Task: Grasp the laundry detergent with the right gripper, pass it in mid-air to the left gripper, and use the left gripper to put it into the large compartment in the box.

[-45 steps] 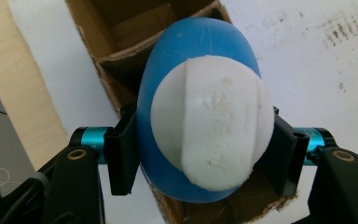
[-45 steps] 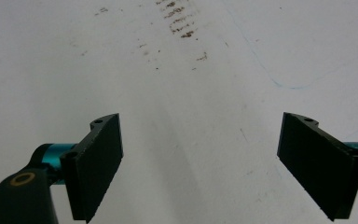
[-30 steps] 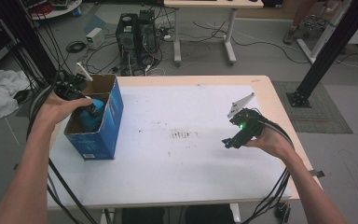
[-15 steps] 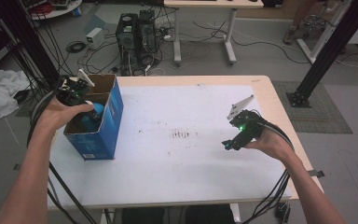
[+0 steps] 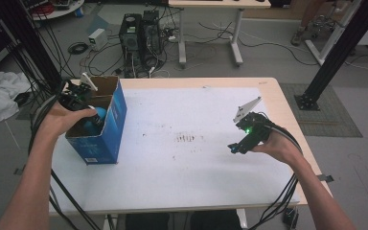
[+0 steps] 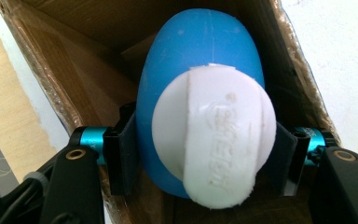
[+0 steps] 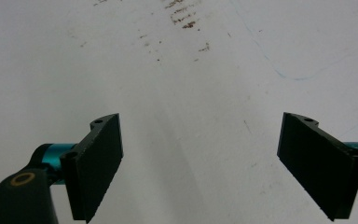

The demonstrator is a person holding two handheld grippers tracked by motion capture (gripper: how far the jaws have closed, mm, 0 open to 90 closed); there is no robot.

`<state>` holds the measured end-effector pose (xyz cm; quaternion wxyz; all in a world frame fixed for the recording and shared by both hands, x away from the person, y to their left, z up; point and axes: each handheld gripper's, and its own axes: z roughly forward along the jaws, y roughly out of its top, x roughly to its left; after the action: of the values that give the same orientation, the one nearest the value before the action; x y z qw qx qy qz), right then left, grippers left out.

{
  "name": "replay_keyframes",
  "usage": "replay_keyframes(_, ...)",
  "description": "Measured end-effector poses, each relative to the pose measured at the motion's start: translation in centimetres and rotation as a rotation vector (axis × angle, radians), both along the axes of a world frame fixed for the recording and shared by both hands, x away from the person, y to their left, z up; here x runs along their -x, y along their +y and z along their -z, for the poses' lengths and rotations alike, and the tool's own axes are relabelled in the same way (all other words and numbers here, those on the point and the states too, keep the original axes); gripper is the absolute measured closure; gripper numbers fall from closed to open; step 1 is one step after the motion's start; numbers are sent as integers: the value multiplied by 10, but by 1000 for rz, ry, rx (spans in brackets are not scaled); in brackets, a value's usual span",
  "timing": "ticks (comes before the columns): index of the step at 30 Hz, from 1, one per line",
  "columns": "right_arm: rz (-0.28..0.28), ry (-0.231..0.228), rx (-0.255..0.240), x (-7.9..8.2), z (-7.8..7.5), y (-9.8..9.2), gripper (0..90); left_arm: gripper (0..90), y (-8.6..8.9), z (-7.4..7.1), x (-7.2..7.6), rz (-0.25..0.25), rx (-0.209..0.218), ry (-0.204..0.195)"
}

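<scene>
Left gripper view puts the left gripper [image 6: 200, 154] clamped on a blue bottle [image 6: 200, 56] by its sides, white cap [image 6: 214, 140] toward the camera, down inside the cardboard box [image 6: 74, 60]. I'd judge the step is setting the bottle in the box or lifting it out: either way, move straight along the walls so jaws and cap clear the rim. Right gripper [image 7: 200, 163] hangs wide open over the bare table [image 7: 177, 60], holding nothing
</scene>
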<state>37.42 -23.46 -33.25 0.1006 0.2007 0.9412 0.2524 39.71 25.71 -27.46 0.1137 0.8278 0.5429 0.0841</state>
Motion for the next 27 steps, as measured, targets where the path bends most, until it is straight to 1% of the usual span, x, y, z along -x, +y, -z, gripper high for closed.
replay_keyframes(8, 7, 1, -1, 0, 0, -1, 134, 377, -1, -2, -4, 45, -10, 25)
replay_keyframes(12, 6, 2, -2, -1, 1, -2, 134, 376, -2, -4, -5, 65, -26, 34)
replay_keyframes(15, 5, 4, 0, -2, 1, -1, 134, 353, -1, -6, -6, 63, -28, 32)
replay_keyframes(19, 6, 7, 4, -3, 2, 0, 134, 352, -1, -7, -7, 68, -30, 40)
replay_keyframes(20, 4, 5, 6, -3, 3, 0, 134, 325, -1, -7, -7, 67, -31, 41)
replay_keyframes(21, 3, 5, 6, -3, 3, 0, 134, 320, -1, -7, -7, 66, -32, 42)
replay_keyframes(24, 2, 5, 5, -3, 3, 1, 134, 319, -1, -7, -7, 70, -27, 45)
replay_keyframes(25, 4, 7, 5, -3, 3, 0, 134, 319, -1, -8, -8, 77, -31, 46)
replay_keyframes(27, 5, 8, 5, -3, 3, 0, 134, 319, -2, -8, -8, 76, -31, 49)
